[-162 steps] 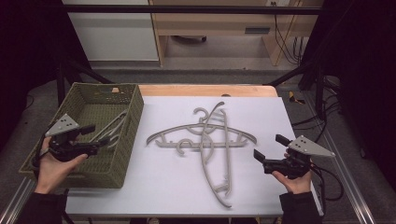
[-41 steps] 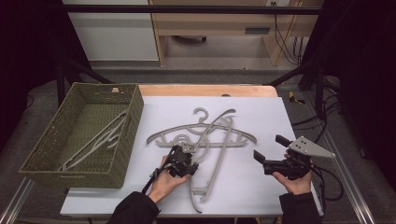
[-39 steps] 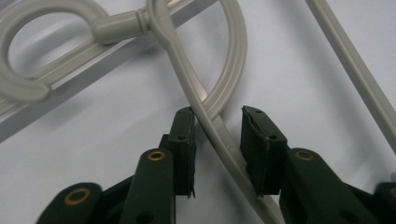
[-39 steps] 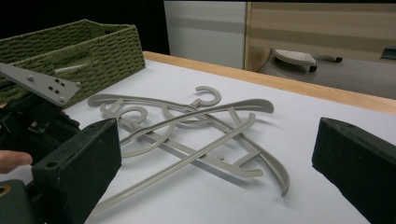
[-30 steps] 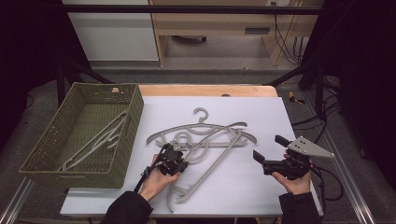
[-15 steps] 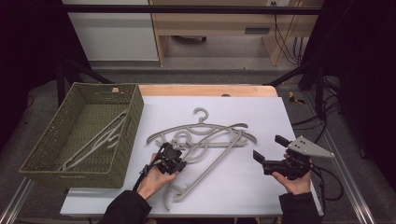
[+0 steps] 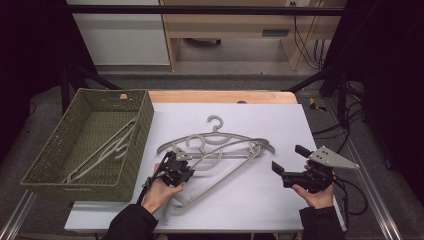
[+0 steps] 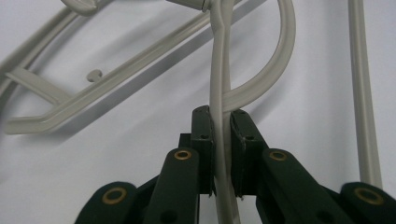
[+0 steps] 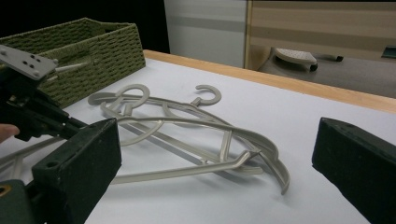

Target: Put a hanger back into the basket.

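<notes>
The white table [image 7: 280, 200] is filling the centre of the high view, with a wooden strip along its far edge and grey floor, pale cabinets and dark frame rails lying beyond. At the left of the frame a green woven basket [image 7: 135, 150] is sitting on the table, holding one grey hanger [image 7: 102, 152]. Just right of the basket, the left gripper [image 7: 184, 169] is clamping its jaws, which have just been closing, on the thin curved hook of the nearer hanger [image 7: 222, 180]; in the left gripper view the pads [image 8: 203, 140] are pressing on that hook. This hanger is pale grey plastic, and its long axis is running diagonally from lower left to upper right of the frame. It is lying across a second hanger [image 7: 215, 139], whose hook is pointing toward the top of the frame. At the lower right, the right gripper [image 7: 290, 164] is resting with jaws standing wide apart, holding nothing.
</notes>
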